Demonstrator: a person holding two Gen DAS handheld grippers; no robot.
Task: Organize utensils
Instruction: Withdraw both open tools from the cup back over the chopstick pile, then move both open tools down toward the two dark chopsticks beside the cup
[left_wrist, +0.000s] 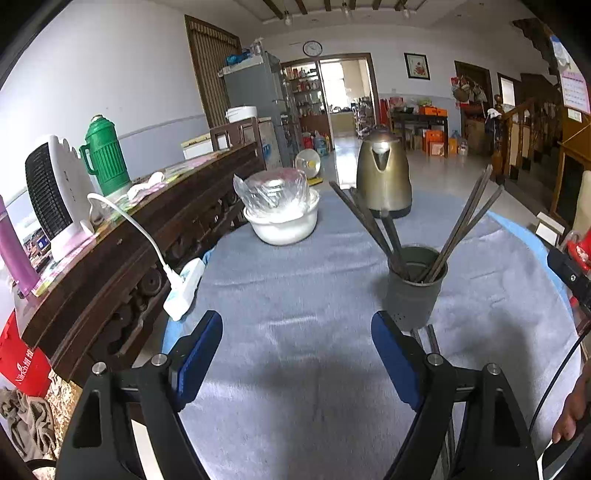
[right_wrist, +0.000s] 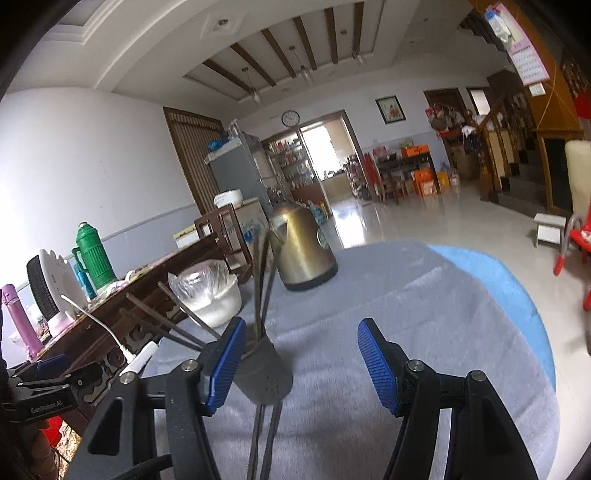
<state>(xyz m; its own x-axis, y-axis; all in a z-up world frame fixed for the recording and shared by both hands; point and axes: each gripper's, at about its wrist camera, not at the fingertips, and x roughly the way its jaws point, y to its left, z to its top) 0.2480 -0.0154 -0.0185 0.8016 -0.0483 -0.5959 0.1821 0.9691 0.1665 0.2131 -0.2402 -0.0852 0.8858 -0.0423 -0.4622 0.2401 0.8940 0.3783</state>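
A grey perforated utensil cup (left_wrist: 413, 291) stands on the grey cloth and holds several dark chopsticks (left_wrist: 465, 218) that fan outward. A pair of loose chopsticks (right_wrist: 264, 435) lies flat on the cloth in front of the cup. My left gripper (left_wrist: 295, 354) is open over bare cloth, left of the cup, with nothing between its blue pads. My right gripper (right_wrist: 301, 365) is open and low over the table. The cup (right_wrist: 264, 374) sits just inside its left pad (right_wrist: 225, 362), and the right pad stands well away from it. The loose chopsticks run between its fingers.
A gold kettle (left_wrist: 384, 177) stands behind the cup and a white bowl with a plastic bag (left_wrist: 282, 218) at the back left. A white power strip (left_wrist: 183, 290) lies at the table's left edge beside a dark wooden sideboard (left_wrist: 122, 254). A person's hand (left_wrist: 572, 417) shows at the right.
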